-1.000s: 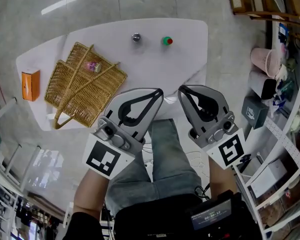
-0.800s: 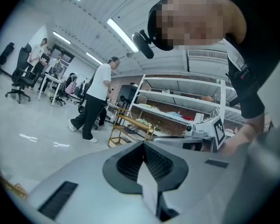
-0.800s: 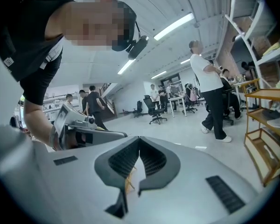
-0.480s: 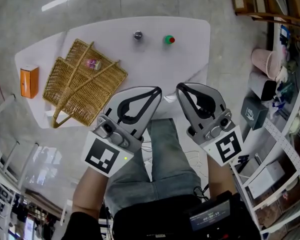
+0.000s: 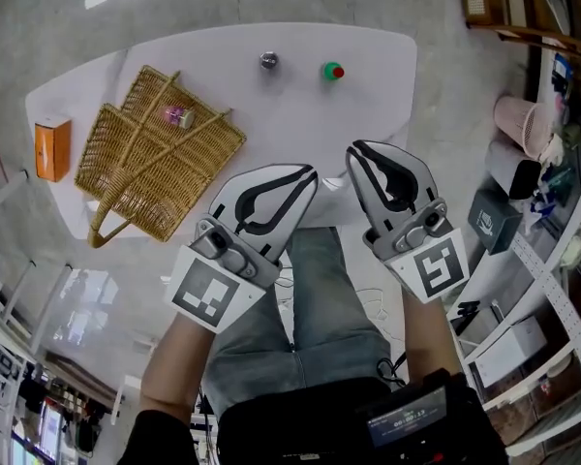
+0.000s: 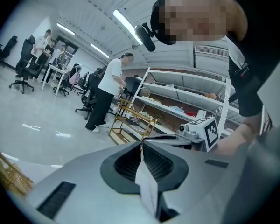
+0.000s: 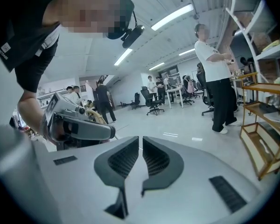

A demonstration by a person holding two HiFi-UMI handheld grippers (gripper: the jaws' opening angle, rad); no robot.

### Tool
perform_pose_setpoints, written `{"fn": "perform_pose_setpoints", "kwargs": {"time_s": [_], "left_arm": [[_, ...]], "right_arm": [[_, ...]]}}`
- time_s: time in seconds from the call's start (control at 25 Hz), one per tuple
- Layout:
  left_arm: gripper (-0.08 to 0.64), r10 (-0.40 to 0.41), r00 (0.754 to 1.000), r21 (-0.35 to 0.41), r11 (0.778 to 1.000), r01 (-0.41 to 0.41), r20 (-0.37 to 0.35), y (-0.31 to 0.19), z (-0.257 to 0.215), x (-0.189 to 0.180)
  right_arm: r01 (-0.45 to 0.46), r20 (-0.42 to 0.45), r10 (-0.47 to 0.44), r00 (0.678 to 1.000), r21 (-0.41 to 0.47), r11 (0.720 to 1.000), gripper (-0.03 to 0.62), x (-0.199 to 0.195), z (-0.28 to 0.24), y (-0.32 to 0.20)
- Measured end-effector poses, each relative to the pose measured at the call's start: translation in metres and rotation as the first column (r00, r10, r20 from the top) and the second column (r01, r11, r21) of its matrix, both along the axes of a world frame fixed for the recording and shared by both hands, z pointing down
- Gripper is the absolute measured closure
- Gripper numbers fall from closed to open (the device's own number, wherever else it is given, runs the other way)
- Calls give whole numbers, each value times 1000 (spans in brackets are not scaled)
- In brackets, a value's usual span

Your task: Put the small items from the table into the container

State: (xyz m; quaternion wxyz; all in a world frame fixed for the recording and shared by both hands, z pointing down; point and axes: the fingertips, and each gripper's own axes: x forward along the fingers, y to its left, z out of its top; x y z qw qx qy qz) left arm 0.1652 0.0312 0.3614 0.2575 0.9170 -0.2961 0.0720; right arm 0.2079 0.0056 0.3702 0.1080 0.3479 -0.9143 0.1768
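Two grippers, left gripper (image 5: 307, 173) and right gripper (image 5: 355, 151), hang over the table's (image 5: 300, 129) near edge, jaws pressed together on nothing. One wicker basket (image 5: 140, 182) sits toward the left edge, one pink item (image 5: 178, 116) inside. One silver item (image 5: 268, 60) and one green item (image 5: 333, 70) lie near the far edge. One orange box (image 5: 52, 148) stands at the left edge.

On my table (image 5: 300, 124), the basket (image 5: 160, 168) fills the left half, with a small item (image 5: 179, 116) in it toward the far side. A box (image 5: 53, 148) stands at the left edge, just beside the basket. Two small pieces, the left one (image 5: 268, 60) and the right one (image 5: 333, 71), sit near the far edge, right of the basket. My left gripper (image 5: 308, 173) and right gripper (image 5: 354, 150) hang over the near edge.
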Motion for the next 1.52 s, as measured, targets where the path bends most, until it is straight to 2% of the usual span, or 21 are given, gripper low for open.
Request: {"fn": "perform_pose_setpoints", "kwargs": {"time_s": [0.24, 0.44, 0.68, 0.96, 1.52], "left_arm": [[555, 22, 999, -29, 999, -22, 23, 2, 16, 12], [555, 51, 997, -52, 998, -48, 52, 12, 36, 17], [552, 22, 998, -47, 999, -20, 51, -4, 44, 19], [532, -15, 998, -85, 996, 21, 64, -7, 68, 7], [502, -54, 996, -147, 987, 64, 70, -13, 97, -2]], "right_arm": [[-1, -37, 0, 999, -24, 1000, 577, 13, 30, -13], [-21, -111, 18, 994, -33, 999, 559, 24, 62, -31], [11, -167, -18, 986, -41, 999, 491, 23, 105, -51], [62, -255, -80, 964, -79, 995, 410, 21, 158, -62], [108, -328, -161, 931, -172, 979, 374, 10, 219, -72]]}}
